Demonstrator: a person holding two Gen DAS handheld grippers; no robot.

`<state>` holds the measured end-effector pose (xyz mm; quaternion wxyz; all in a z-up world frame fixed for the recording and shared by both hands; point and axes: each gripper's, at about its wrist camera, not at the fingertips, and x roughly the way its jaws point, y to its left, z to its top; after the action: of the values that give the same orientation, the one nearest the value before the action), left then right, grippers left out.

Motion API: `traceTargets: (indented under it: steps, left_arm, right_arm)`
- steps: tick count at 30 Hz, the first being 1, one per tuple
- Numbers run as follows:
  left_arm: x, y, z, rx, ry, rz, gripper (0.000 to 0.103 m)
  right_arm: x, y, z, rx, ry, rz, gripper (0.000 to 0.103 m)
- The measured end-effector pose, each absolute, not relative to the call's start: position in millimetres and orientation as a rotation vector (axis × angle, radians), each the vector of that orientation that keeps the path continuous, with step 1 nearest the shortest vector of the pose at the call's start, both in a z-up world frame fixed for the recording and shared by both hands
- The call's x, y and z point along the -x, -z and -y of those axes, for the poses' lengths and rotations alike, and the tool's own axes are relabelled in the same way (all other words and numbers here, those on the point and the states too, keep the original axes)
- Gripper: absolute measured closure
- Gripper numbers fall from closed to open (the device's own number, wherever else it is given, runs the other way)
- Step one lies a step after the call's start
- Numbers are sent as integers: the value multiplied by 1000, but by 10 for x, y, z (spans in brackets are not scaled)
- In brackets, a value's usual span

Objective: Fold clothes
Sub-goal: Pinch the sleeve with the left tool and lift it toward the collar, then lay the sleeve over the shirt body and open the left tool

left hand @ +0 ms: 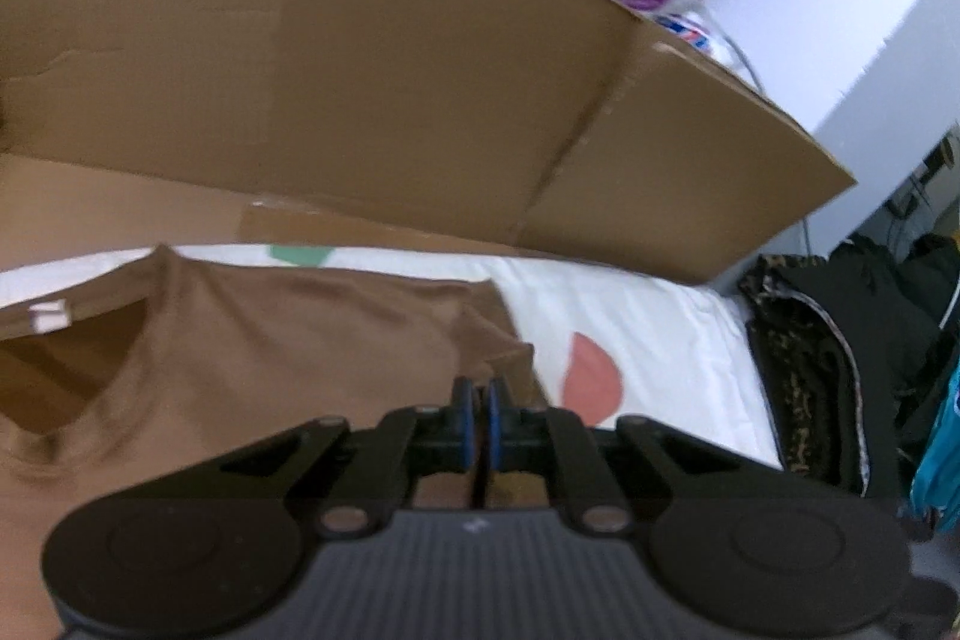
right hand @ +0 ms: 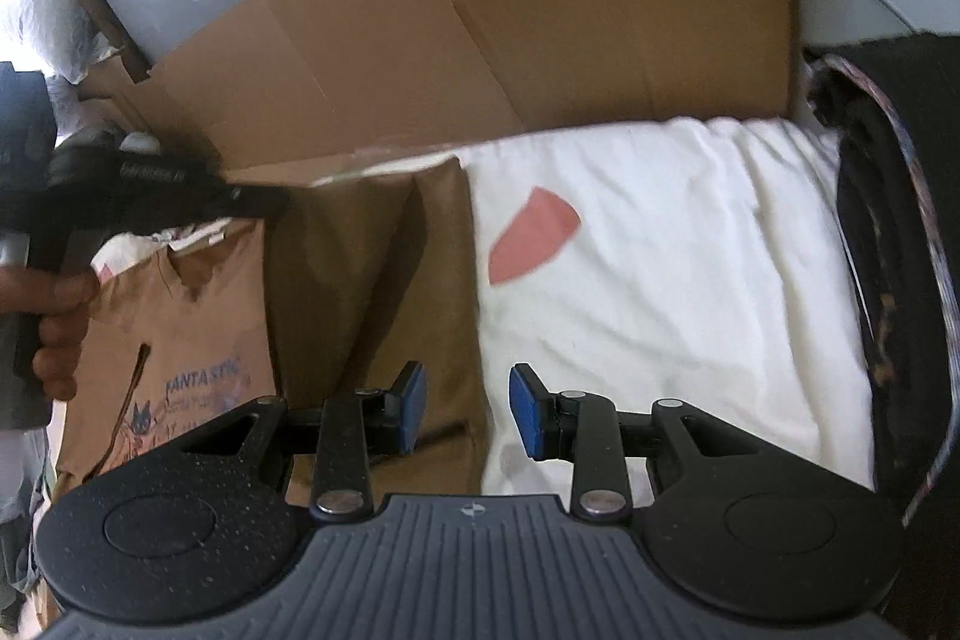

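The left gripper (left hand: 479, 415) has its blue pads pressed together, and a fold of the brown T-shirt (left hand: 288, 340) runs right up to them, so it appears pinched on the shirt's edge, though blur hides the exact contact. In the right wrist view the same gripper (right hand: 264, 205) shows as a dark blurred shape held by a hand (right hand: 51, 316), its tip at the shirt's upper edge. The right gripper (right hand: 468, 415) stands partly open with nothing between its pads; one pad hangs over the shirt's right border, the other over the white sheet (right hand: 660, 280). Taking the shirt as the landmark: it lies spread on the white sheet, its right portion folded inward as a darker strip, its lighter front with a printed cartoon and lettering toward the left, and the neck opening with a white label (left hand: 51, 316) at its far left in the left wrist view. Just right of the shirt, a pink leaf shape (right hand: 534, 235) is printed on the sheet. Behind the shirt stands an opened cardboard box (left hand: 360, 70). Well to the shirt's right, past the sheet's edge, lies a pile of dark clothing (left hand: 840, 340).
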<state>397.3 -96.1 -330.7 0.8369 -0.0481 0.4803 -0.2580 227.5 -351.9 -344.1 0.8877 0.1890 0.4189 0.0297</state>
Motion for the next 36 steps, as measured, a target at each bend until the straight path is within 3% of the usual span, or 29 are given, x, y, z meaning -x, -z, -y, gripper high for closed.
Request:
traceTargets:
  steps: [12,17,18,24,25,26,27,36]
  left_arm:
    - [-4093,3859,509,115,486,-1056,93]
    - [-4100,4024,377,199,523,-1051,53]
    - [-4091,4045,361,205,533,-1047,53]
    - [-4140,4116,282,274,553,-1028,61]
    - [-4157,4128,262,293,550,-1030,71]
    - [-4172,4138,238,315,550,-1034,87]
    - [-4181,4144,213,336,554,-1038,95]
    - [-4095,3955,112,333,629,-1037,98]
  right_arm:
    - [-2555,3585,3445,-358,-68,-909,65]
    - [-2626,3689,3440,-334,-77,-919,65]
    - [-2653,3704,3443,-337,-74,-918,65]
    - [-2912,3778,3432,-355,-65,-904,65]
    - [-2974,3791,3421,-351,-66,-901,65]
    - [-3055,3811,3406,-345,-66,-900,65]
    - [-3137,3830,3389,-337,-67,-898,65]
    - [-3784,3986,3222,-300,-66,-893,65]
